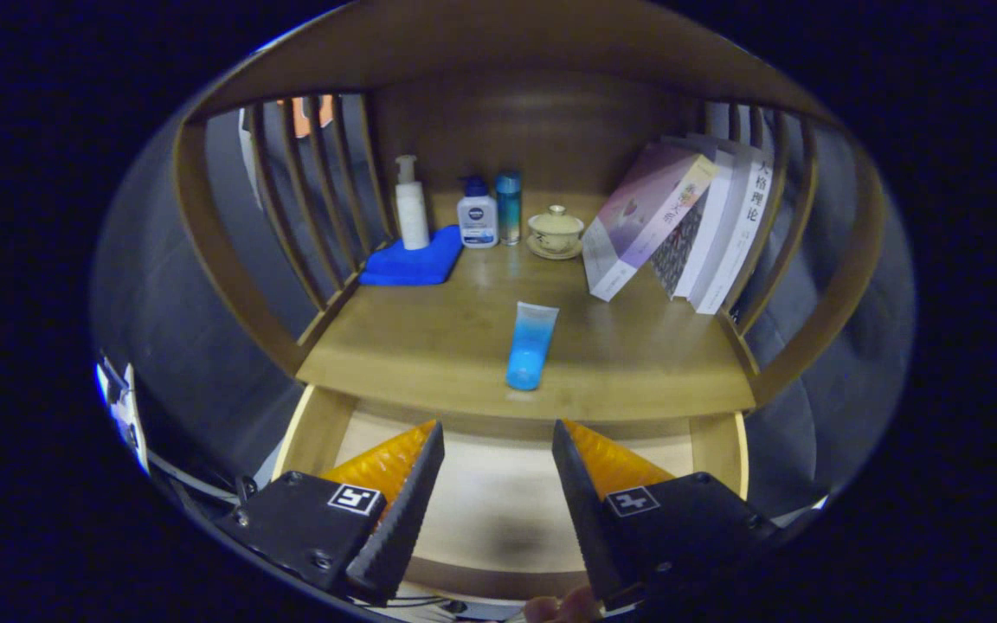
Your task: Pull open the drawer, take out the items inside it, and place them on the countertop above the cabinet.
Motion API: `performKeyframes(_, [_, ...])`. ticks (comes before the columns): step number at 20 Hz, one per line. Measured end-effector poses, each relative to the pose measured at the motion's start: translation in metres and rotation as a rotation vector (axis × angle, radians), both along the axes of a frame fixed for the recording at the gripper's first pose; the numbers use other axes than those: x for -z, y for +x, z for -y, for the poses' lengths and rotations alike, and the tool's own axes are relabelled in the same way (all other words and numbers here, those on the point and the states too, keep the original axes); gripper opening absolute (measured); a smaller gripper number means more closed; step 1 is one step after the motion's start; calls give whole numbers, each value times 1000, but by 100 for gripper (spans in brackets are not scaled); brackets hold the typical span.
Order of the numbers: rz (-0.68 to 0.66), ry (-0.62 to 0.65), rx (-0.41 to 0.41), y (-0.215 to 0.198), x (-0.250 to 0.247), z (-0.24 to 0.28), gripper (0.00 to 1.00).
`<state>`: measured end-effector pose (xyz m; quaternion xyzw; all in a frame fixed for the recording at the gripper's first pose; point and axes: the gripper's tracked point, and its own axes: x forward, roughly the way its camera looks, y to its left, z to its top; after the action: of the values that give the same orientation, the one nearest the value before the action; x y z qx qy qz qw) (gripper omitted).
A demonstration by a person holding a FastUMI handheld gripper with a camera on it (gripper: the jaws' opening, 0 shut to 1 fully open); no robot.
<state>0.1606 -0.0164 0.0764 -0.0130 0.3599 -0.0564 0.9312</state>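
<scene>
Gripper (497,437) jaws released, nothing between them, held above the drawer (498,510), which stands pulled open below the counter (429,346). Drawer floor in view is bare pale wood (its near part falls behind the jaws). A blue tube (530,345) lies on the counter just beyond the fingertips, near the front edge. Farther back: a blue cloth (412,262) with a white pump bottle (412,208) on it, two smaller bottles (490,212) beside it, a lidded cup (556,232) on its saucer, and books (689,225) leaning at right.
</scene>
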Motion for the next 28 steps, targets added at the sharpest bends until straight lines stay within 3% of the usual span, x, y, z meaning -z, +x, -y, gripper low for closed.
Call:
performKeyframes(5, [149, 7, -40, -61, -12, -12, 81])
performKeyframes(7, [191, 10, -42, -85, -9, -15, 97])
performKeyframes(14, [398, -7, -11, -147, 8, -10, 97])
performKeyframes(24, [517, -22, 34, -176, 92, -9, 96])
performKeyframes(28, [523, -44, 15, -180, 128, -14, 96])
